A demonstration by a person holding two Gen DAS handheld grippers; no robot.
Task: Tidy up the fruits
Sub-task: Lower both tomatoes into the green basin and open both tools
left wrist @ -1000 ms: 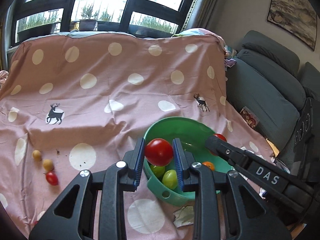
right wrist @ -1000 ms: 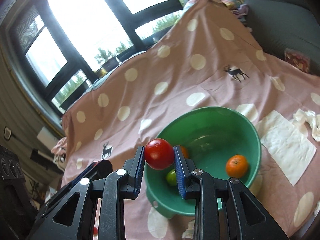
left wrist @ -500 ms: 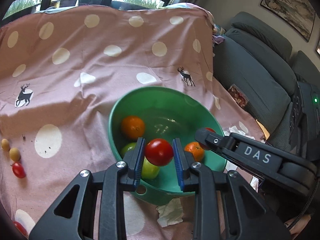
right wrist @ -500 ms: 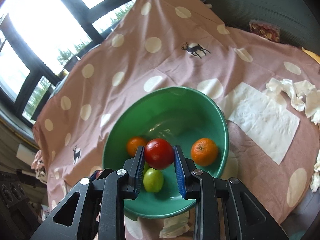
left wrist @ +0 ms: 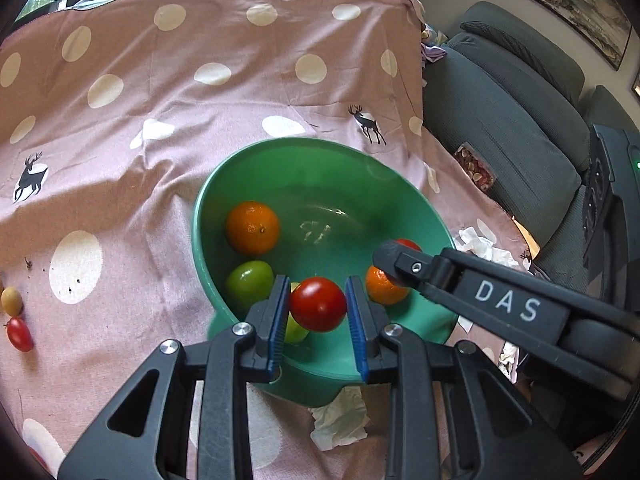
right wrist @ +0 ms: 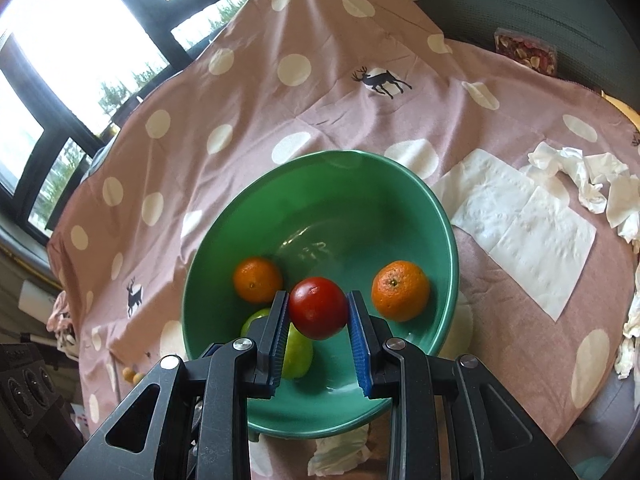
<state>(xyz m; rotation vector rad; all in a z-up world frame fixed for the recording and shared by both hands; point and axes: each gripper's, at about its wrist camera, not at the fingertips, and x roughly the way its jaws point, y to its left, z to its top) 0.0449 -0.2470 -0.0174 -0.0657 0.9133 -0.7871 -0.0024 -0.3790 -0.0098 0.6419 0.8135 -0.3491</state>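
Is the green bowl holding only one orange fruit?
No, the green bowl holds two orange fruits, one at its left and one at its right.

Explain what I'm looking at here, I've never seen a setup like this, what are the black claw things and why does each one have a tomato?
There is no robot here. A person holds a two-finger clamp tool in each hand, and a wide-angle camera on each tool looks forward along its fingers. One picture comes from the left tool, the other from the right, so both show the same scene from two angles.

The left gripper is shut on a red tomato. The right gripper is shut on a second red tomato. Both hang over a green bowl. In the bowl lie two oranges and some green fruit.

The bowl stands on a pink spotted cloth. Also on the cloth are white tissues and, at the left view's edge, a few small tomatoes. A grey sofa stands beside it.
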